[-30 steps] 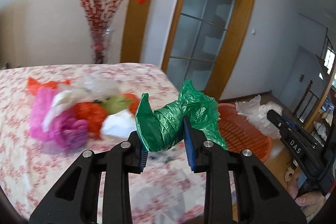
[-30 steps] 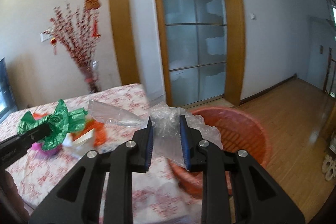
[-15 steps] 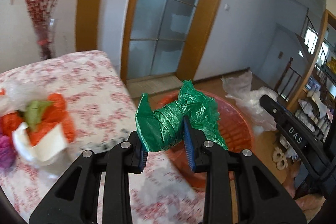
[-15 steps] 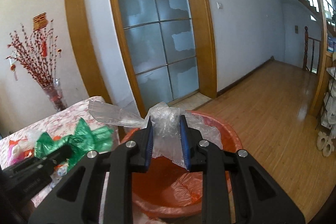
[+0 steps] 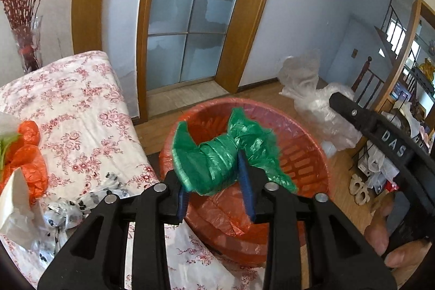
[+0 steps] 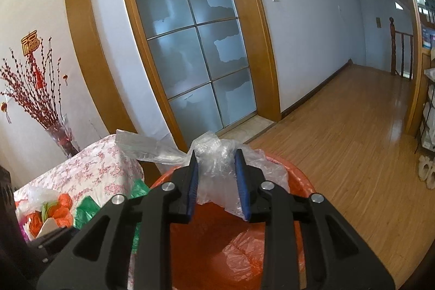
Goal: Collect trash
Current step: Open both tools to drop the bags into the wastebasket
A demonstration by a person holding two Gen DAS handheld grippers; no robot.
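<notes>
My left gripper (image 5: pixel 216 189) is shut on a crumpled green plastic bag (image 5: pixel 217 156) and holds it over the near rim of the orange-red basket (image 5: pixel 307 143) on the floor. My right gripper (image 6: pixel 217 181) is shut on a clear plastic bag (image 6: pixel 214 167) and holds it above the same basket (image 6: pixel 296 175), which has an orange bag (image 6: pixel 244 252) lying inside. The right gripper with its clear bag (image 5: pixel 320 105) shows at the right of the left wrist view. The green bag (image 6: pixel 87 211) shows at the lower left of the right wrist view.
A table with a floral cloth (image 5: pixel 76 105) stands left of the basket, with orange bags (image 5: pixel 27 154), a white bag and a spotted bag (image 5: pixel 81 200) on it. A vase of red branches (image 6: pixel 57 132) stands behind. A glass door and wooden floor (image 6: pixel 353 127) lie beyond.
Both grippers have swung right from the table to over the basket, each carrying its bag. The basket now fills the lower part of both views.
</notes>
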